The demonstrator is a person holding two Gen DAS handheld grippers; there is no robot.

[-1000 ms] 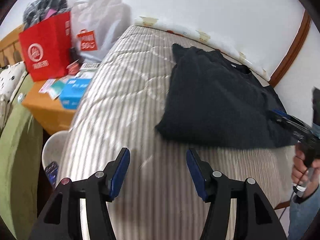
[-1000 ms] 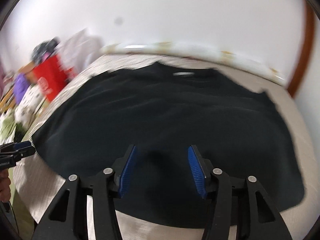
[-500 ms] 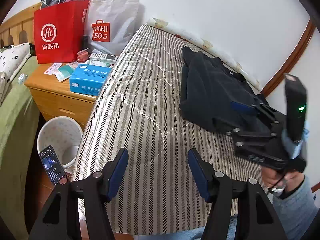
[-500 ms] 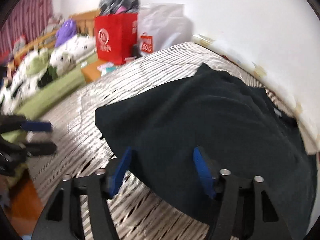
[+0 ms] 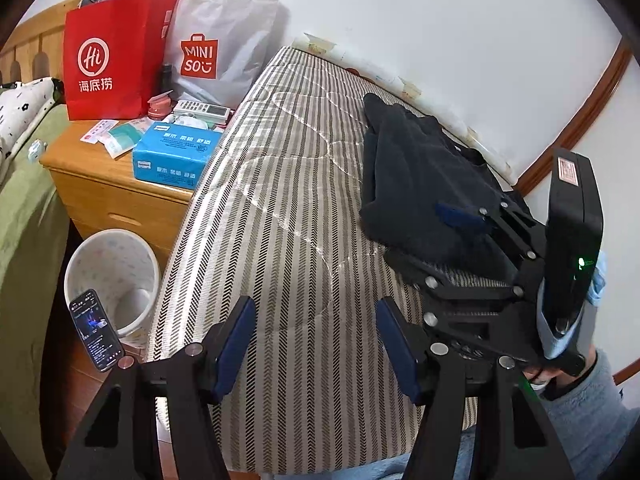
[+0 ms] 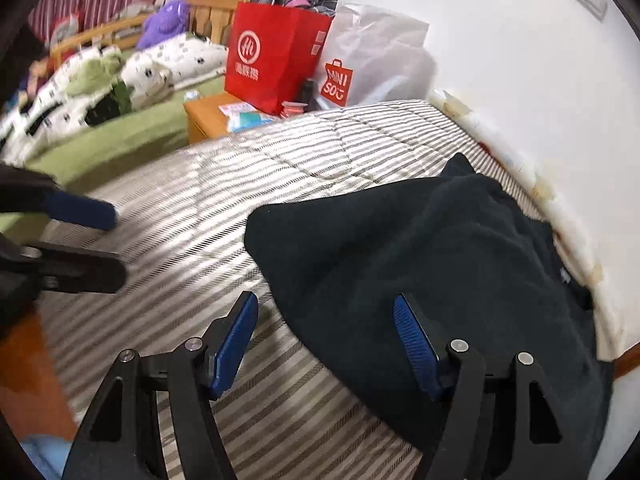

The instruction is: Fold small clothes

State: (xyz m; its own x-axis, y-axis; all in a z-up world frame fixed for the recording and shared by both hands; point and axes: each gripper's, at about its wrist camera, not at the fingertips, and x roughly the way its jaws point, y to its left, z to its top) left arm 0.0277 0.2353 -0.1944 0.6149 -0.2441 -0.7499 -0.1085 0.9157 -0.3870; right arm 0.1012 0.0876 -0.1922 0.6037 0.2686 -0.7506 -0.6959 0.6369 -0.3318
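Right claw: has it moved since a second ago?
Yes. The right claw swung from square over the dark garment to its edge nearest the red bag, jaws just opened wider, nothing gripped.

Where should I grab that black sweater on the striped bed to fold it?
Take the black sweater at its near rounded corner, which lies flat on the striped mattress. Come in low from the open bed side, since the wall hems in the far edge.

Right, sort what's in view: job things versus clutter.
Job: black garment, striped mattress, left tool, right tool.
Clutter: red bag, white bag, tissue box, bin, phone.
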